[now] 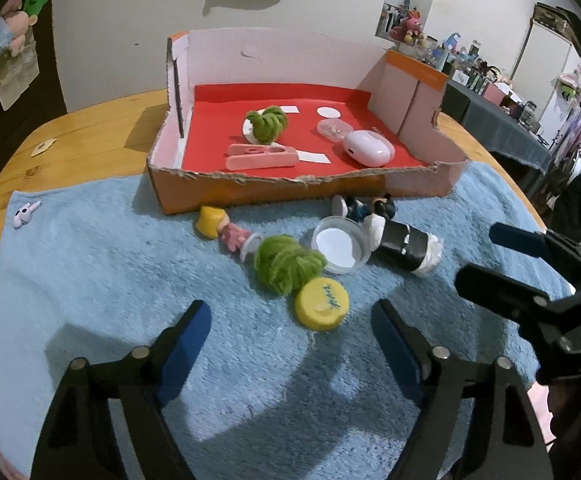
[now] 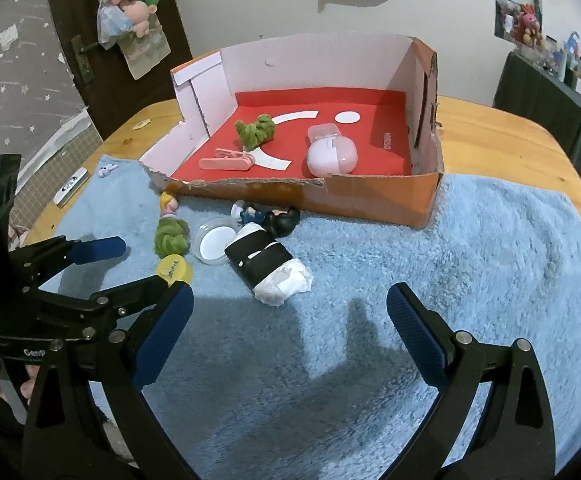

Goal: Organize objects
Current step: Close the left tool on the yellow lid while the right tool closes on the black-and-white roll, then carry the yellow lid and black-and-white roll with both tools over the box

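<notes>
Clutter still lay outside the box [image 1: 226,192], so left gripper [image 1: 290,320] and right gripper [image 2: 290,304] hovered open, both empty, near yellow cap [image 1: 321,305].

Both views look forward and steeply down from close above the blue towel [image 1: 90,280] toward the cardboard box [image 1: 226,192] at the far side of the worktop [image 1: 90,140]. The left wrist camera sits left of the box's middle, the right hand-held gripper [image 1: 502,256] entering at its right edge. The right wrist camera faces the box [image 2: 370,200] from further right, with the left hand-held gripper [image 2: 142,264] at its left edge. Both share the box, the towel and the clutter before the box.
</notes>
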A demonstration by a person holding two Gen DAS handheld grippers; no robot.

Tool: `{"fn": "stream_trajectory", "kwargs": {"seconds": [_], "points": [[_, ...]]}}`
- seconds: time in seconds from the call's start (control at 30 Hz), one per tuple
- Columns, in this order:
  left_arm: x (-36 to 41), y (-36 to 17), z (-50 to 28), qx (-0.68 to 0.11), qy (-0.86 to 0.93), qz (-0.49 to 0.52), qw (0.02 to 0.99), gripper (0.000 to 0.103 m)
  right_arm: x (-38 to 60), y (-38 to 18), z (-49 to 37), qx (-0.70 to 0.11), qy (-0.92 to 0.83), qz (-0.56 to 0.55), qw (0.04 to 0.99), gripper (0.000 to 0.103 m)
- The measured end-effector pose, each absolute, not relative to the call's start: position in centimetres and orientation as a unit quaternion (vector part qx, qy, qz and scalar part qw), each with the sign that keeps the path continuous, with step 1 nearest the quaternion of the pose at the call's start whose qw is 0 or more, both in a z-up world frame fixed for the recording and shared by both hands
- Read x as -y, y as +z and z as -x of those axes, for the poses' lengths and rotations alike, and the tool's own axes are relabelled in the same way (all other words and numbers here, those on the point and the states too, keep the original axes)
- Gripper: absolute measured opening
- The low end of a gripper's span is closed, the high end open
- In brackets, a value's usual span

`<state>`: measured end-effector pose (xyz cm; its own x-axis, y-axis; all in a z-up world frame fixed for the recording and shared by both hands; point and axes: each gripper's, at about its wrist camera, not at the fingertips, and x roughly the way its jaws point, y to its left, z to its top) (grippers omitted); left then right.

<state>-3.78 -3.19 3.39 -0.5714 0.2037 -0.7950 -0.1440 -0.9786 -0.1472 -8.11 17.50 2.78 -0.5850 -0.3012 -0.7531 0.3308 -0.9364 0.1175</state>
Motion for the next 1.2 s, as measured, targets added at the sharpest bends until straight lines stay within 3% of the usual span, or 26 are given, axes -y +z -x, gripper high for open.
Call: {"fn": "stream_trajectory", "kwargs": {"seconds": [0.17, 0.5, 0.73, 0.9, 1.03, 1.2], "points": [[2.8, 3.3, 3.6, 0.029, 0.885, 0.453, 0.105, 0.073, -16.9, 2.2, 8.9, -0.042, -0.887, -0.424, 0.179, 0.097], [2.1, 2.6, 3.9, 0.028, 0.88, 0.459, 0.116, 0.062, -15.3, 0.6, 10.8, -0.061, -0.877, -0.436, 0.192, 0.072], [1.9, 2.5, 4.3, 0.029, 0.881, 0.457, 0.12, 0.053, -14.4, 0.0, 11.5, -0.067, -0.872, -0.442, 0.199, 0.063], [1.6, 2.3, 4.7, 0.027, 0.881, 0.456, 0.121, 0.043, -14.0, -0.1, 11.6, -0.069, -0.869, -0.443, 0.209, 0.048], [1.6, 2.4, 4.5, 0.025, 0.883, 0.452, 0.121, 0.033, -14.0, -0.1, 11.5, -0.066, -0.868, -0.443, 0.213, 0.045], [1.2, 2.3, 4.1, 0.011, 0.887, 0.445, 0.119, 0.032, -14.5, 0.0, 11.1, -0.046, -0.869, -0.443, 0.217, 0.041]]}}
